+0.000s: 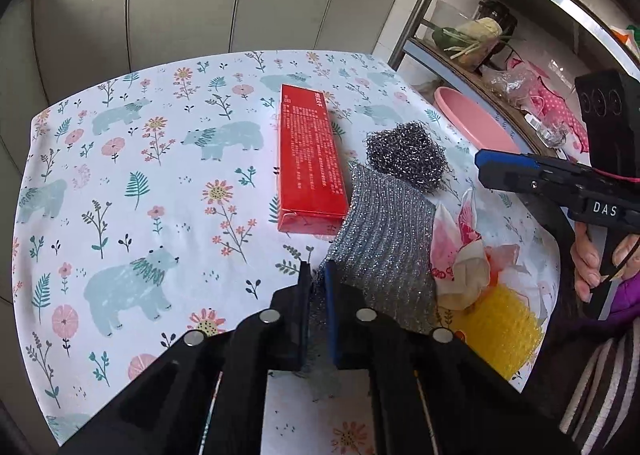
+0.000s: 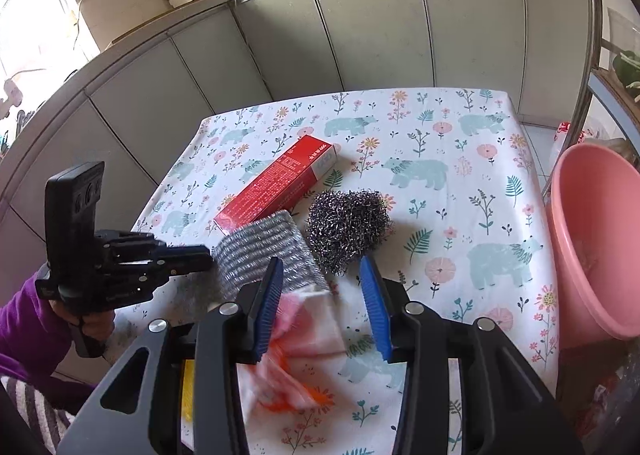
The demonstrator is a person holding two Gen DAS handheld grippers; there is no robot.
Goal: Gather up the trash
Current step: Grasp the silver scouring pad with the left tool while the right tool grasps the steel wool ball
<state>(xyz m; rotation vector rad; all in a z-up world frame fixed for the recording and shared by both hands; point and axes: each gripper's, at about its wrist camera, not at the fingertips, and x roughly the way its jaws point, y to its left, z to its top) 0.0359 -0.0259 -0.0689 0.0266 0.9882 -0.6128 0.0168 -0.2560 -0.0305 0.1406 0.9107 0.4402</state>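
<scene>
You're looking at a table (image 1: 132,159) w/ a white cloth printed in teal bears and pink flowers. Taking the red box (image 1: 310,163) as landmark: it's lying flat near the table's middle. The silver scrub cloth (image 1: 384,239) is lying just beside the box's near end, one corner touching or overlapping it, can't tell which. The steel wool ball (image 1: 406,155) is sitting right of the box, touching the scrub cloth's far edge. Further right and nearer than the box, crumpled pink-and-white wrappers (image 1: 464,255) are lying against the scrub cloth. A yellow ridged item (image 1: 500,331) is sitting nearest the table edge, partly under those wrappers.
</scene>
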